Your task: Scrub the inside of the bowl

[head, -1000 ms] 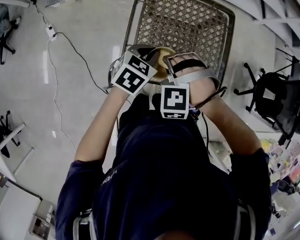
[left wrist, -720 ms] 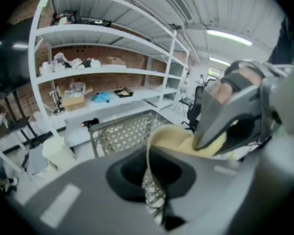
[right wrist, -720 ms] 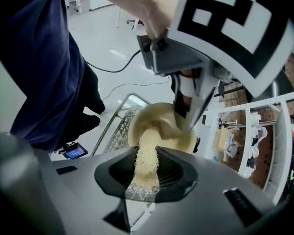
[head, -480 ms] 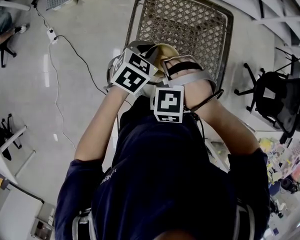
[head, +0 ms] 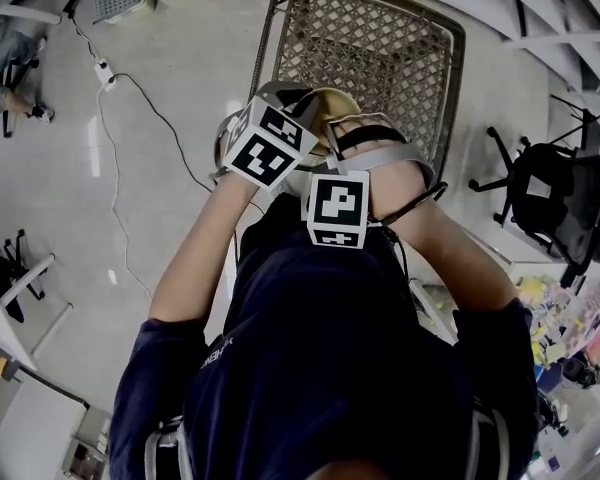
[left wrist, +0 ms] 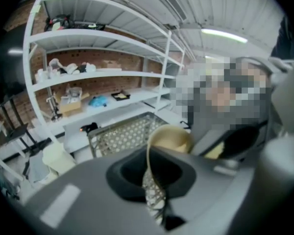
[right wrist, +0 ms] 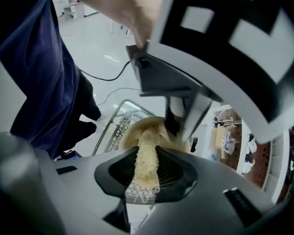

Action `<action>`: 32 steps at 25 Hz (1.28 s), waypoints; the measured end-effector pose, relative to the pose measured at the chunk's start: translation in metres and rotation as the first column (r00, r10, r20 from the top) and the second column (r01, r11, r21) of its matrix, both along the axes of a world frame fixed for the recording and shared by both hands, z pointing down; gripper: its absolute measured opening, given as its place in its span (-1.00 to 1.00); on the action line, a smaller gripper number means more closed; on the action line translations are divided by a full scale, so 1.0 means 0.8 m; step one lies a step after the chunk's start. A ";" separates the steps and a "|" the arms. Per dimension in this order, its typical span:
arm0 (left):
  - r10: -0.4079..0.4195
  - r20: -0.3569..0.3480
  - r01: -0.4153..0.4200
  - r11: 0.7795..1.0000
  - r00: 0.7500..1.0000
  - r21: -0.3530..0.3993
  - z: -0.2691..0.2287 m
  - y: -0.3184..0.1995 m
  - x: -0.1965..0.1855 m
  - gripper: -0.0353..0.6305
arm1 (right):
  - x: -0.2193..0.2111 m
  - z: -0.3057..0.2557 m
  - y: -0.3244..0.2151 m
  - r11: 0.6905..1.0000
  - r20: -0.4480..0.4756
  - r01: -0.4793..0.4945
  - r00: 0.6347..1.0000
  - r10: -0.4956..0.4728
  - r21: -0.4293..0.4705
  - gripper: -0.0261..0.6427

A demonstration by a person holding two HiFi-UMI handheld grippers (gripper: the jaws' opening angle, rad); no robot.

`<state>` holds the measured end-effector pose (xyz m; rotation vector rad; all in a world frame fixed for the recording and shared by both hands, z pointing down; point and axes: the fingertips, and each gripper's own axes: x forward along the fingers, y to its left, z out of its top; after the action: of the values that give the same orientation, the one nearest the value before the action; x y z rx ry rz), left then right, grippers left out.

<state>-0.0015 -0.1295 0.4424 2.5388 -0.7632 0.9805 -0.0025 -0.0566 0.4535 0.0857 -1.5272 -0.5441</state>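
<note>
Holding, left tool (left wrist: 154, 192): jaws almost together, clamped on the rim of the tan round bowl (left wrist: 169, 138). The rim runs edge-on down between them, and the bowl's patterned outer wall shows at the clamp.
Right tool (right wrist: 143, 182): jaws narrow, pinched on a pale yellow fibrous scrub strip (right wrist: 147, 153) with white mesh at its near end.
Strip reach: it runs away from the right tool, and its far end lies inside the bowl (right wrist: 132, 131).
Bowl position: off the floor, between the two tools, just in front of the person's navy shirt (head: 330, 368). In the head view the bowl (head: 332, 103) sits against the near rim of the grey metal lattice basket (head: 380, 48).
Bowl attitude: tilted; the right gripper view looks into its opening.
Left tool from the right side: its jaw tips meet the bowl rim on the right, just beside the strip.
Marker cubes: left black-and-white marker cube (head: 270, 146) and right cube (head: 337, 208) are close together, the right one nearer the person.
Surroundings: white metal shelving (left wrist: 103, 77) against a brick wall; black office chair (head: 560, 198) at right; black cable (head: 130, 78) on the pale floor (head: 160, 198) at left.
</note>
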 end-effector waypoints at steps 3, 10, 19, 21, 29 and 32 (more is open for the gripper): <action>0.004 0.003 -0.004 1.000 1.000 0.002 0.000 0.000 -0.004 -0.87 | 0.008 -0.008 -0.028 0.997 0.010 -0.061 0.998 0.061 0.043 -0.66; -0.028 0.002 0.028 1.000 1.000 0.004 -0.005 -0.010 -0.018 -0.87 | 0.000 0.000 0.011 0.998 0.020 -0.040 0.999 0.041 -0.056 -0.66; -0.022 -0.010 0.022 1.000 1.000 0.004 -0.010 -0.014 -0.021 -0.87 | 0.017 -0.015 -0.025 0.993 0.040 -0.118 0.992 0.118 -0.005 -0.66; -0.026 -0.011 0.026 1.000 1.000 0.004 -0.011 -0.016 -0.023 -0.87 | 0.013 -0.012 -0.010 0.994 0.039 -0.100 0.994 0.102 -0.039 -0.66; -0.010 -0.011 0.010 1.000 1.000 0.002 -0.012 -0.016 -0.009 -0.87 | 0.014 -0.019 -0.038 0.992 0.078 -0.124 0.989 0.122 0.021 -0.66; -0.024 -0.020 0.024 1.000 1.000 -0.006 -0.014 -0.018 -0.014 -0.87 | 0.026 -0.020 -0.028 0.991 0.045 -0.131 0.990 0.131 -0.016 -0.66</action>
<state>-0.0125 -0.1441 0.4315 2.5248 -0.7819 0.9472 0.0185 -0.0792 0.4372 0.1882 -1.5576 -0.4298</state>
